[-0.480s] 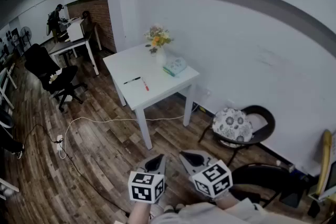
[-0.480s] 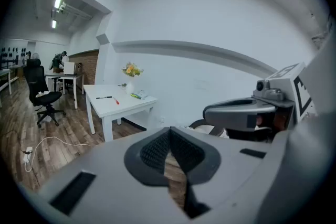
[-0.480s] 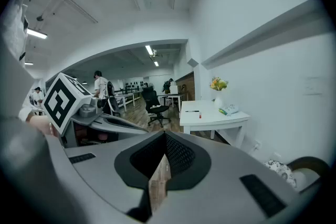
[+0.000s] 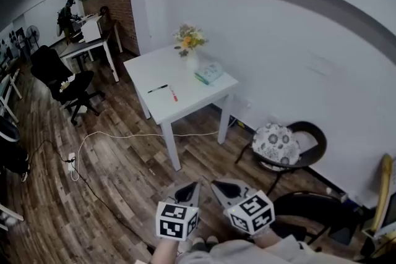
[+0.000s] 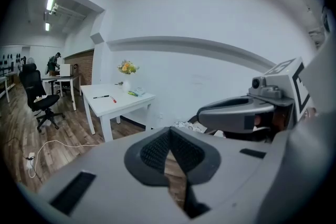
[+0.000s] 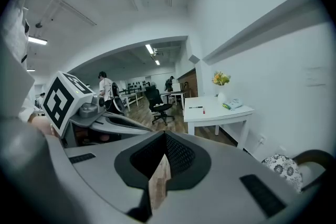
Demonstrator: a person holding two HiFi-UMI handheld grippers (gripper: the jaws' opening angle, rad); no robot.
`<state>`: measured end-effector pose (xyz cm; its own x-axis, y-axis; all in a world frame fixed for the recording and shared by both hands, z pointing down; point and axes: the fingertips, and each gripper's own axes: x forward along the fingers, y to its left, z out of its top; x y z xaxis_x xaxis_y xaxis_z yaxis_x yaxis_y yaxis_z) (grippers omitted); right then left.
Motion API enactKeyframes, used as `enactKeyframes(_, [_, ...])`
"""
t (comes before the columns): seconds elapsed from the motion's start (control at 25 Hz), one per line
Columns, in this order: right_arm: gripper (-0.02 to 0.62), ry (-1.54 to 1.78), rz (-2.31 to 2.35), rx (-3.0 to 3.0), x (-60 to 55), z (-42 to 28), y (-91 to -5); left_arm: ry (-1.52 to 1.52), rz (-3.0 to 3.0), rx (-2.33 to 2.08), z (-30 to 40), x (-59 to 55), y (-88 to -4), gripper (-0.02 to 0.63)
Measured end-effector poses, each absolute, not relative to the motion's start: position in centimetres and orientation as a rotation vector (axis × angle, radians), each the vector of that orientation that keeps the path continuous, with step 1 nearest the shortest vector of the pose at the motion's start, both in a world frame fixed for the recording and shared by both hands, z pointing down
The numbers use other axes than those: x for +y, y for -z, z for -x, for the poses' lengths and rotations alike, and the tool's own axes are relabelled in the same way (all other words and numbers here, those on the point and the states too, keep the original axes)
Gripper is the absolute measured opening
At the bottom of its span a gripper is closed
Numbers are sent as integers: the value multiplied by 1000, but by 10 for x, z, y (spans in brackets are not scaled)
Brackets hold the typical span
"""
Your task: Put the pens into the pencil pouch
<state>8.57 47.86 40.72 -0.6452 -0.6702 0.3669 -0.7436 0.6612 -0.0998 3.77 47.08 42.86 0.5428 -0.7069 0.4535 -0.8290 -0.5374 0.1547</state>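
Observation:
Far ahead, across the wooden floor, stands a white table (image 4: 185, 102). On it lie a black pen (image 4: 157, 89) and a red pen (image 4: 174, 95), with a pale green pencil pouch (image 4: 208, 73) further right near the wall. My left gripper (image 4: 189, 191) and right gripper (image 4: 224, 188) hang side by side at the bottom of the head view, well short of the table, both shut on nothing. The left gripper view has the black pen (image 5: 101, 96), the red pen (image 5: 113, 99) and the pouch (image 5: 135, 93) small in the distance. In the right gripper view the pouch (image 6: 232, 105) lies at the table's right end.
A vase of flowers (image 4: 190, 43) stands at the table's back edge. A dark chair with a flowered cushion (image 4: 275, 144) stands by the wall on the right, a black office chair (image 4: 62, 80) on the left. A white cable (image 4: 93, 139) trails over the floor. A person (image 4: 67, 15) stands at a far desk.
The head view has shifted slightly, so the table sits a little higher in the picture. Both grippers stay shut and side by side; pens and pouch have not moved.

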Motion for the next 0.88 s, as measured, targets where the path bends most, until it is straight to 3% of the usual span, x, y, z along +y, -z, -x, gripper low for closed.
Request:
enactKeyframes(0.56, [14,-346,-1253,-2621,465,-107,-408,-371,-2384,-1398,-28,463,-425,11])
enactKeyframes(0.6, [22,-357,-1247,-2616,466,-108,-411,-363,-2382,-1403,-30,463,-424,11])
enactKeyframes(0.68, [106,-364,-1233,-2615,466,-109,-417,-362,-2381,-1401,-34,465,-425,31])
enactKeyframes(0.88, [121,-391,-1244,-2595,465,-121,-425,-409,-2370,-1390,-42,466,-432,110])
